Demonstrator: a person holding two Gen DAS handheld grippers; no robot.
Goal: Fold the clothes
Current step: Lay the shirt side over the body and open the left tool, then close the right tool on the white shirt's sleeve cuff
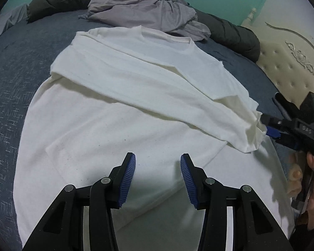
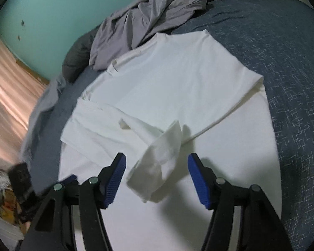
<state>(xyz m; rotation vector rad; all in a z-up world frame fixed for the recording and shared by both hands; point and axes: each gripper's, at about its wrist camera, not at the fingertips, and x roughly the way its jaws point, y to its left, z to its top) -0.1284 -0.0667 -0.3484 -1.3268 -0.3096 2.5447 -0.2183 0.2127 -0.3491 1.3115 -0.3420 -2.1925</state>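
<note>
A white T-shirt (image 1: pixel 119 113) lies on the blue bed, its upper part folded over the body; it also shows in the right wrist view (image 2: pixel 178 79). My left gripper (image 1: pixel 158 163) is open and empty, low over the shirt's lower body. My right gripper (image 2: pixel 157 163) is open, with the white sleeve end (image 2: pixel 159 163) lying between its fingers, not clamped. In the left wrist view the right gripper (image 1: pixel 270 127) sits at the sleeve end on the right.
A crumpled grey garment (image 1: pixel 144 8) and a dark quilted roll (image 1: pixel 230 33) lie at the far side of the blue bedspread (image 1: pixel 12 67). A cream padded headboard (image 1: pixel 293 62) is on the right. A teal wall (image 2: pixel 52 10) is behind.
</note>
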